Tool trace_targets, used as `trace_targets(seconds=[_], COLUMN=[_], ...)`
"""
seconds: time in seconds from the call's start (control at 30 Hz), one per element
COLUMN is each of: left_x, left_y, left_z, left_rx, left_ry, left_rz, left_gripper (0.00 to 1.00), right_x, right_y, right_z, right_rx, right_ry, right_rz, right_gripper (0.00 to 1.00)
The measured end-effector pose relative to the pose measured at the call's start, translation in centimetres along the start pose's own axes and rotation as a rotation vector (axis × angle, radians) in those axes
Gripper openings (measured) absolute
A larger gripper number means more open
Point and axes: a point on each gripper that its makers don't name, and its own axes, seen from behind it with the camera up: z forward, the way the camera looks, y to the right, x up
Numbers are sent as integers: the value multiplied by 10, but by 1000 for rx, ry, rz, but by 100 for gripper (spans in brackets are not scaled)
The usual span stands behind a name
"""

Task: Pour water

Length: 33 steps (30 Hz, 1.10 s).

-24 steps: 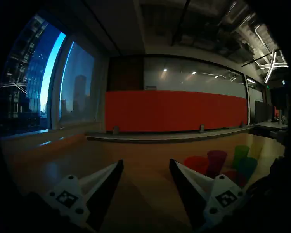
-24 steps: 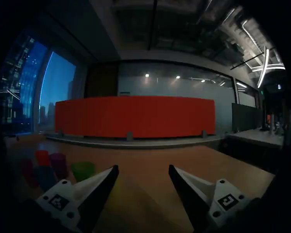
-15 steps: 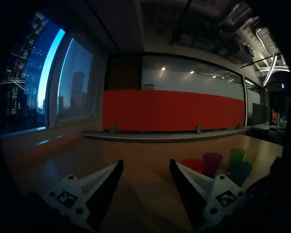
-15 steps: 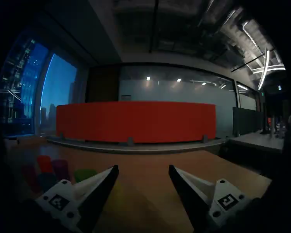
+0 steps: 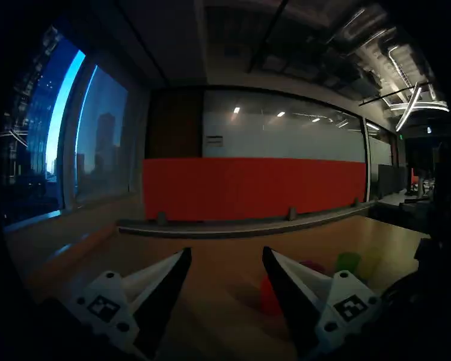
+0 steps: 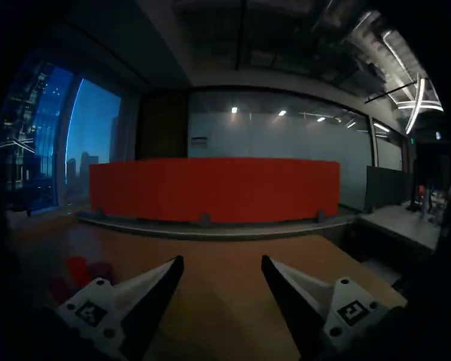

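Several coloured plastic cups stand in a cluster on a wooden table. In the left gripper view a red cup and a green cup peek out behind the right finger. My left gripper is open and holds nothing, with the cups low to its right. In the right gripper view a red cup and a purple cup sit low at the left, partly hidden by the left finger. My right gripper is open and empty above the wooden table.
A long red partition with a grey ledge runs across the far side of the table. Tall windows stand at the left. Another desk stands at the right. The room is dim.
Both views have tilted upward, so the cups slid lower and are more hidden behind the fingers. The left gripper view also swung right. Both grippers stay open.
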Motion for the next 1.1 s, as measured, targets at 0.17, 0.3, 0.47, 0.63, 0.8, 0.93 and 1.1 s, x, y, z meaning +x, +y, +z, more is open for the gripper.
trace_targets(seconds=[0.17, 0.3, 0.47, 0.63, 0.8, 0.93, 1.1], left_x=[42, 74, 107, 127, 131, 125, 120], left_y=[-2, 3, 12, 14, 18, 26, 35], left_z=[6, 12, 17, 20, 21, 22, 23], left_rx=[5, -17, -59, -70, -92, -130, -178], left_ry=[31, 51, 61, 56, 46, 24, -2], left_rz=[36, 39, 38, 37, 33, 30, 27], left_gripper=[87, 87, 87, 87, 87, 87, 87], right_x=[24, 44, 73, 99, 104, 104, 109], right_y=[0, -5, -9, -12, -18, -24, -37], right_z=[1, 2, 6, 7, 7, 5, -1], right_rx=[5, 21, 37, 51, 80, 120, 210], right_ry=[-20, -22, -5, 19, 26, 20, 24], right_rz=[5, 0, -17, -22, -34, -31, -14], right_gripper=[100, 100, 100, 100, 100, 100, 100])
